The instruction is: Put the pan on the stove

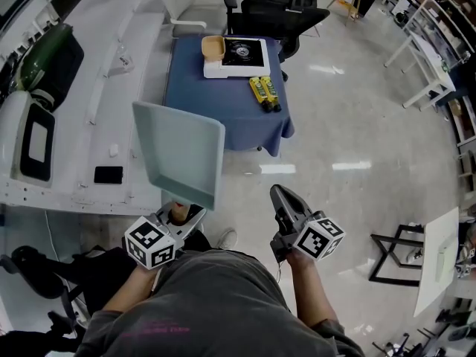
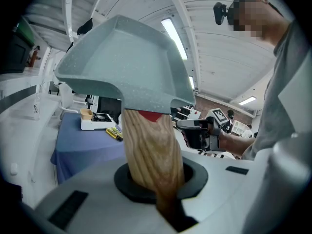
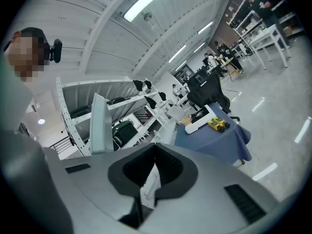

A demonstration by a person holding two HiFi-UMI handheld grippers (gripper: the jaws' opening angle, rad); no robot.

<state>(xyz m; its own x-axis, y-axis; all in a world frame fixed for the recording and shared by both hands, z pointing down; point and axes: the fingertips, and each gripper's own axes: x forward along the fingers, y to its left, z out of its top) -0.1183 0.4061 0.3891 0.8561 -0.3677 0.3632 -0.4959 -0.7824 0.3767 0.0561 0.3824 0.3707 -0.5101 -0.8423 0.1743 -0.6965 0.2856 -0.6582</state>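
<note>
This is a lab hall. Black office chairs [image 1: 279,6] stand far off, white racks [image 1: 430,56] right, a stove [image 1: 242,50] on a blue-clothed table [image 1: 208,103].

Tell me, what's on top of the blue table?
A white stove, a tan bowl and two yellow things. The blue cloth hides the tabletop itself.

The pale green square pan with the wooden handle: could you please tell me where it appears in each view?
Head view: the pale green square pan sits left of centre.
Left gripper view: it fills the upper centre.
Right gripper view: edge-on, at left.
Shared landmark: the blue-clothed table, farther off in all three.
</note>
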